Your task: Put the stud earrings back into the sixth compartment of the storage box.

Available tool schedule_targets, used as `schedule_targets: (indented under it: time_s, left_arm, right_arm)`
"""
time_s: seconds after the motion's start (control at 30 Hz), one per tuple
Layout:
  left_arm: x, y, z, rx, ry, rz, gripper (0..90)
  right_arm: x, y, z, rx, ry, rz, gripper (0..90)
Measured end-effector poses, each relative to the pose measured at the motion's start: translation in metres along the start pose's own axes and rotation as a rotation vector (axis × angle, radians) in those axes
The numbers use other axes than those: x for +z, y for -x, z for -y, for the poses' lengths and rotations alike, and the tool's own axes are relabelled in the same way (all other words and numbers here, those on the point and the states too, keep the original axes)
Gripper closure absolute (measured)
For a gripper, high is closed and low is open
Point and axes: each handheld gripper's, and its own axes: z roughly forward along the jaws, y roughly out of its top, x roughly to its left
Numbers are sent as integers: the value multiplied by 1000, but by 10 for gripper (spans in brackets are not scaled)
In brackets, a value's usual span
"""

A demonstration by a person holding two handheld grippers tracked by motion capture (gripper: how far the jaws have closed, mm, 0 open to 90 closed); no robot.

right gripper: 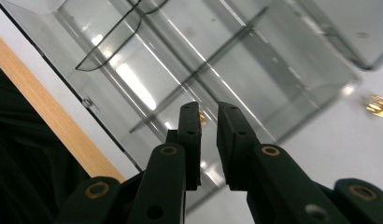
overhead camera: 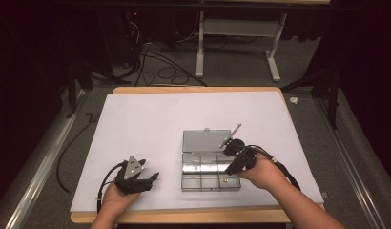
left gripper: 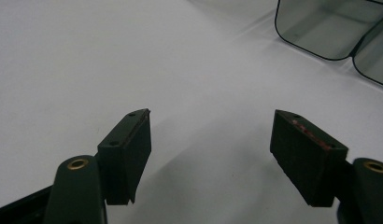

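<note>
A clear plastic compartment box [overhead camera: 203, 168] lies on the white sheet with its lid [overhead camera: 205, 140] folded back flat behind it. My right gripper [overhead camera: 230, 171] hovers over the box's right end. In the right gripper view its jaws [right gripper: 208, 109] point down into the box [right gripper: 273, 70], parted by a narrow gap with nothing pinched. A small brass piece [right gripper: 202, 120] lies in the compartment just beyond the tips and shows as a brass piece [overhead camera: 225, 180] in the near right compartment. My left gripper [overhead camera: 153, 177] rests on the sheet left of the box, jaws wide open [left gripper: 210, 123] and empty.
Another small brass piece [right gripper: 379, 105] lies on the white sheet [overhead camera: 146, 124] outside the box. The table's wooden front edge [overhead camera: 184, 217] runs close behind my hands. Corners of the clear box [left gripper: 320, 28] lie ahead of the left gripper. Cables and a table frame [overhead camera: 200, 43] stand on the floor beyond.
</note>
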Motion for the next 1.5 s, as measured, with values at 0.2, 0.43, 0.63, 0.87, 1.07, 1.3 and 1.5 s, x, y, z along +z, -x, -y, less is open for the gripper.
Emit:
schedule_targets:
  time_s: [0.2,0.43,0.63,0.87,1.07,1.3,1.5]
  left_arm:
    - [0,0,0,-1,2,0,299]
    - [-1,0,0,2,-1,1,299]
    - [-1,0,0,6,-2,-2,299]
    - [-1,0,0,8,-1,0,298]
    - [-1,1,0,10,1,0,298]
    - [-1,1,0,10,2,2,298]
    - [-1,1,0,12,1,3,298]
  right_arm:
    - [-18,16,10,21,34,32,800]
    - [-19,37,25,73,26,57,803]
    - [-10,54,36,118,18,60,802]
    - [0,67,43,158,11,69,801]
    - [9,73,41,181,9,69,795]
    - [17,79,34,182,-1,78,794]
    - [22,82,26,177,-3,79,784]
